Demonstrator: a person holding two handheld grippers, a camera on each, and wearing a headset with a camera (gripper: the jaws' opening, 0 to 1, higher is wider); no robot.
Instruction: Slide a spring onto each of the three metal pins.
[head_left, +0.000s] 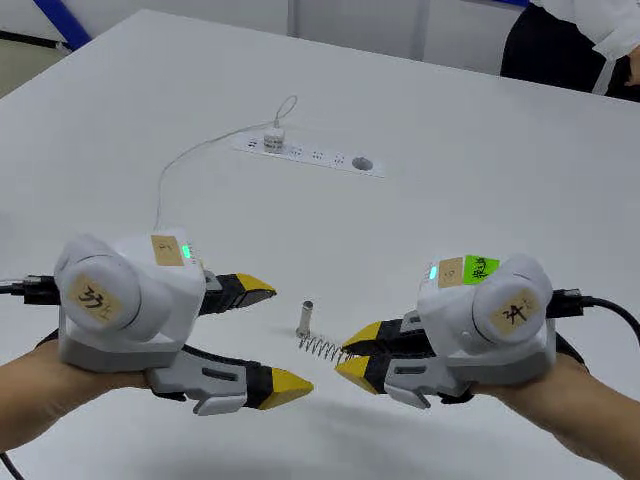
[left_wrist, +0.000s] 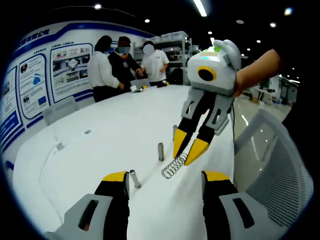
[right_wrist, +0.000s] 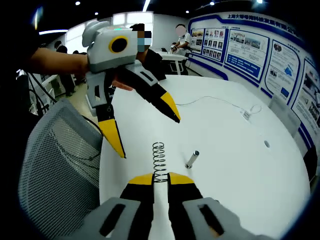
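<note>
My right gripper (head_left: 354, 353) is shut on one end of a coil spring (head_left: 320, 347), which sticks out to the left, low over the white table. In the right gripper view the spring (right_wrist: 159, 160) rises from between the closed yellow tips of the right gripper (right_wrist: 160, 178). One bare metal pin (head_left: 305, 318) stands just beyond the spring's free end. My left gripper (head_left: 272, 337) is open, its jaws either side of that spot, and holds nothing. In the left gripper view, the left gripper (left_wrist: 165, 177) faces the spring (left_wrist: 173, 166), a near pin (left_wrist: 135, 178) and a ribbed-looking pin (left_wrist: 161, 151).
A white power strip (head_left: 310, 155) with a plugged-in white cable lies further back on the table (head_left: 470, 200). A grey mesh chair (right_wrist: 60, 155) stands at the table's near edge. Several people (left_wrist: 122, 65) stand at the far end.
</note>
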